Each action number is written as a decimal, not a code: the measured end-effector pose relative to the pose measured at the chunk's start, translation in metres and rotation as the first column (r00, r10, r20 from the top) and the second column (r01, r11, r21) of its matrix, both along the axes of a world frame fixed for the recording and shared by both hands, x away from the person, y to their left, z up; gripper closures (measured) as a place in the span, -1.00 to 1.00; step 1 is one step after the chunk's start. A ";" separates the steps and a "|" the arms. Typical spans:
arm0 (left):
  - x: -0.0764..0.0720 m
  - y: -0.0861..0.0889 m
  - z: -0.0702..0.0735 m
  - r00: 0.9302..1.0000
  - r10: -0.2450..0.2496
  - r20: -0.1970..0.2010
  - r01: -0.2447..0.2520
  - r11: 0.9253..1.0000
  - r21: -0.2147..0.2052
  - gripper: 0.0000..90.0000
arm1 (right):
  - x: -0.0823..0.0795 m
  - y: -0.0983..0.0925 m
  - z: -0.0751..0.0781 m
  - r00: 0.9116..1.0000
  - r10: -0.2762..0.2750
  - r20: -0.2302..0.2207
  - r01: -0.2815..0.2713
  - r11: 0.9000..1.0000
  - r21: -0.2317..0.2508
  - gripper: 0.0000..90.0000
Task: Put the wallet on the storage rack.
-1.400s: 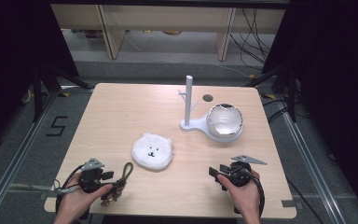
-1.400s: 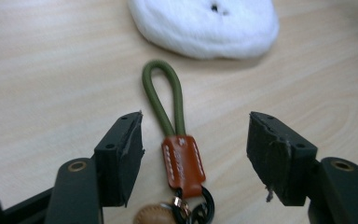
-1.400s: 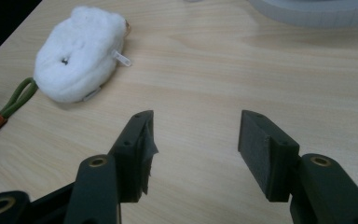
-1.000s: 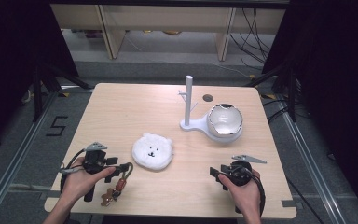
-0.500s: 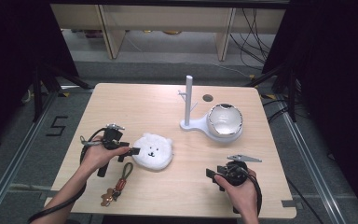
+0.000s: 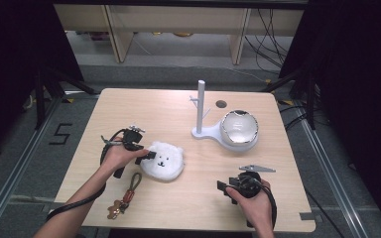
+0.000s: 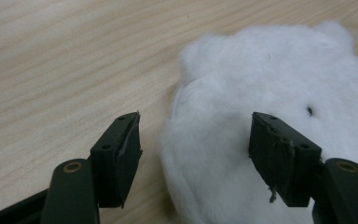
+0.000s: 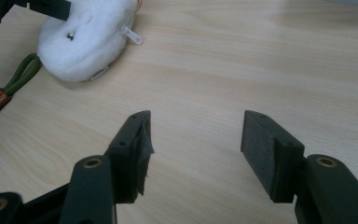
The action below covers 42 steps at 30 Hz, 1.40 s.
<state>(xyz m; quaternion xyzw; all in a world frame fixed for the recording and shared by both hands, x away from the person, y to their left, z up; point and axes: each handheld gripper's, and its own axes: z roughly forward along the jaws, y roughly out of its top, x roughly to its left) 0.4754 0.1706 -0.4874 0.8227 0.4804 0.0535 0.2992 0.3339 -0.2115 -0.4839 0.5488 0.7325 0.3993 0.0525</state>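
Note:
A white fluffy bear pouch (image 6: 164, 161) lies on the wooden table (image 6: 144, 106), left of centre. My left gripper (image 6: 148, 154) is at the pouch's left edge. In the left gripper view the left gripper (image 7: 196, 154) has just been opening; the bear pouch (image 7: 261, 88) lies partly between the jaws, and the pads do not press on it. My right gripper (image 6: 223, 187) rests near the front right. In the right gripper view the right gripper (image 8: 196, 149) stands open over bare wood, with the bear pouch (image 8: 84, 42) farther off.
A green strap keychain (image 6: 127, 194) with a brown tag lies at the front left; in the right gripper view the keychain (image 8: 18, 79) is beside the pouch. A white stand with an upright post (image 6: 201, 106) and a silvery dome (image 6: 238, 127) sits at the back right.
My left hand moved from the keychain at the front left, forward and right, to the bear pouch. The keychain stays on the table. My right hand kept still.

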 end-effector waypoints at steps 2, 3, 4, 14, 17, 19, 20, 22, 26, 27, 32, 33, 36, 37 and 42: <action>0.003 -0.002 -0.002 1.000 0.001 -0.013 -0.001 1.000 0.004 -0.27 | 0.000 0.000 -0.002 1.000 -0.005 0.004 0.005 1.000 -0.009 -0.03; 0.004 -0.001 -0.003 1.000 -0.010 -0.023 0.010 1.000 0.010 -0.28 | 0.001 0.000 -0.002 1.000 -0.004 0.001 0.004 1.000 -0.009 -0.03; 0.005 -0.002 -0.004 0.999 -0.001 -0.033 0.001 1.000 0.001 -0.28 | 0.001 0.000 -0.002 1.000 -0.001 -0.002 0.001 1.000 -0.006 -0.03; 0.004 -0.002 -0.008 0.998 -0.043 -0.039 0.043 0.999 -0.008 -0.02 | 0.000 0.004 -0.005 1.000 0.016 -0.020 -0.016 1.000 -0.009 -0.04; 0.002 -0.004 -0.007 0.997 -0.069 -0.021 0.070 0.997 0.017 0.13 | 0.000 0.004 -0.006 1.000 0.019 -0.009 -0.019 1.000 -0.007 -0.04; 0.000 -0.007 -0.009 0.999 -0.039 -0.004 0.039 0.999 -0.008 0.19 | -0.001 0.005 -0.006 1.000 0.013 -0.010 -0.013 1.000 -0.017 -0.04; -0.003 -0.007 -0.009 0.999 -0.054 0.008 0.054 0.999 0.000 0.35 | -0.002 0.005 -0.005 0.999 0.001 -0.037 -0.002 1.000 -0.017 -0.04; -0.003 -0.006 -0.008 0.996 -0.086 0.015 0.086 0.996 0.020 0.42 | -0.002 0.006 -0.004 0.999 -0.005 -0.044 0.005 1.000 -0.011 -0.04; -0.008 -0.010 -0.007 0.990 -0.122 0.068 0.120 0.992 0.027 0.70 | 0.000 0.005 -0.006 1.000 0.012 -0.010 -0.012 1.000 -0.018 -0.04; -0.009 -0.010 -0.006 0.989 -0.128 0.074 0.127 0.992 0.024 0.72 | 0.002 0.005 -0.006 1.000 0.004 -0.006 -0.004 1.000 -0.019 -0.02; -0.019 -0.008 -0.003 0.985 -0.110 0.131 0.114 0.993 -0.024 0.74 | 0.005 0.005 -0.003 1.000 0.006 0.012 -0.006 1.000 0.001 0.01; -0.024 -0.007 -0.001 0.981 -0.115 0.155 0.122 0.992 -0.034 0.74 | 0.006 0.006 -0.002 1.000 0.001 0.025 -0.001 1.000 0.005 0.01; -0.041 -0.007 0.007 0.965 -0.107 0.240 0.131 0.988 -0.084 0.74 | 0.007 0.008 0.002 0.998 -0.015 0.055 0.015 1.000 -0.006 0.02; -0.048 -0.007 0.009 0.957 -0.109 0.270 0.140 0.985 -0.098 0.74 | 0.008 0.009 0.003 0.997 -0.015 0.081 0.014 1.000 0.005 0.03; -0.070 -0.010 0.017 0.924 -0.116 0.363 0.186 0.969 -0.164 0.73 | 0.011 0.017 0.014 0.985 -0.016 0.169 0.009 0.999 0.040 0.05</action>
